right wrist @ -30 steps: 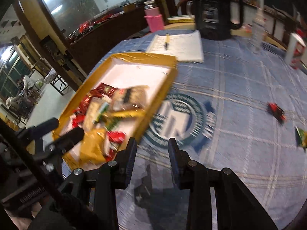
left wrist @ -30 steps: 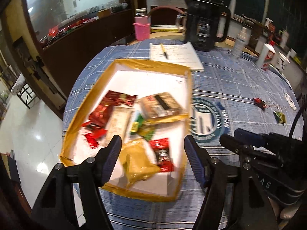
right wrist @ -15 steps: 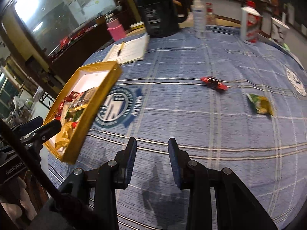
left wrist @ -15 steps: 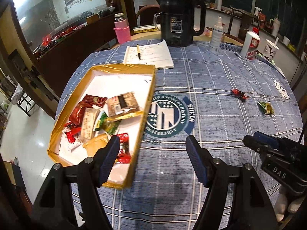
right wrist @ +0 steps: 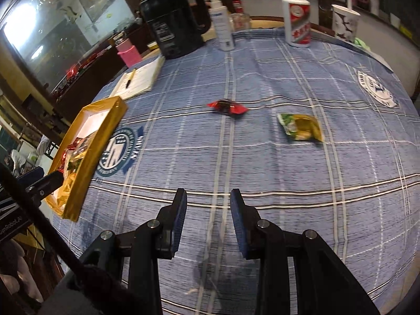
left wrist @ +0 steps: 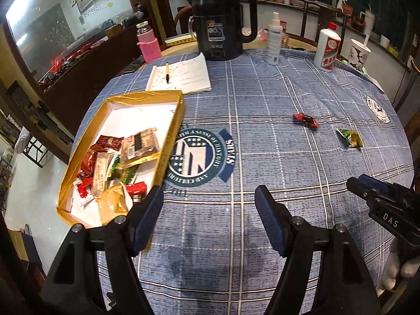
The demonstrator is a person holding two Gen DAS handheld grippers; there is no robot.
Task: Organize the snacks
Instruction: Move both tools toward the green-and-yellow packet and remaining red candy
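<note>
Shallow gold cardboard box (left wrist: 172, 128) of mixed snack packets (left wrist: 115, 165) at worktop's left edge. Red twisted candy wrapper (right wrist: 227, 106) and green-gold snack pouch (right wrist: 300, 126) loose on blue plaid tablecloth (right wrist: 262, 162), apart from box. Left tongs (left wrist: 208, 204) jaws wide apart, just been opening, nothing between. Right tongs (right wrist: 208, 206) partly apart, empty.

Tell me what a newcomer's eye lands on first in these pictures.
First, the gold box at the table's left side, heaped with snack packets. Then two strays lying apart on the blue checked tablecloth: a red wrapped candy and a green-and-gold packet to its right. Behind stands a black kettle.
</note>
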